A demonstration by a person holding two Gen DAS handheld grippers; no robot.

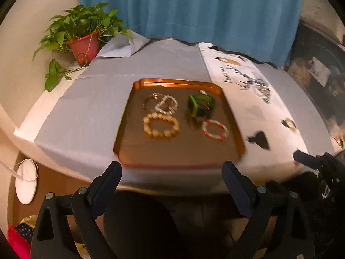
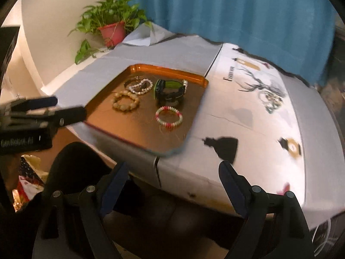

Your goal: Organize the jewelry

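An orange tray point(image 1: 176, 83) point(image 2: 200, 82) sits on the table. In it lie a tan bead bracelet point(image 1: 161, 125) point(image 2: 125, 102), a white pearl bracelet over a thin bangle point(image 1: 166, 104) point(image 2: 140, 86), a black and green watch point(image 1: 199, 105) point(image 2: 169, 91) and a red and white bead bracelet point(image 1: 215, 130) point(image 2: 168, 117). My left gripper point(image 1: 172, 172) is open and empty, just short of the tray's near edge; it also shows in the right wrist view point(image 2: 56, 108). My right gripper point(image 2: 173, 172) is open and empty at the table's near edge, right of the tray.
A grey cloth point(image 1: 97, 99) and a white printed cloth point(image 2: 258, 112) cover the table. A potted plant point(image 1: 84, 43) point(image 2: 113, 30) stands at the far left corner. A blue curtain point(image 1: 194, 6) hangs behind. A white round object point(image 1: 25, 183) lies on the floor at left.
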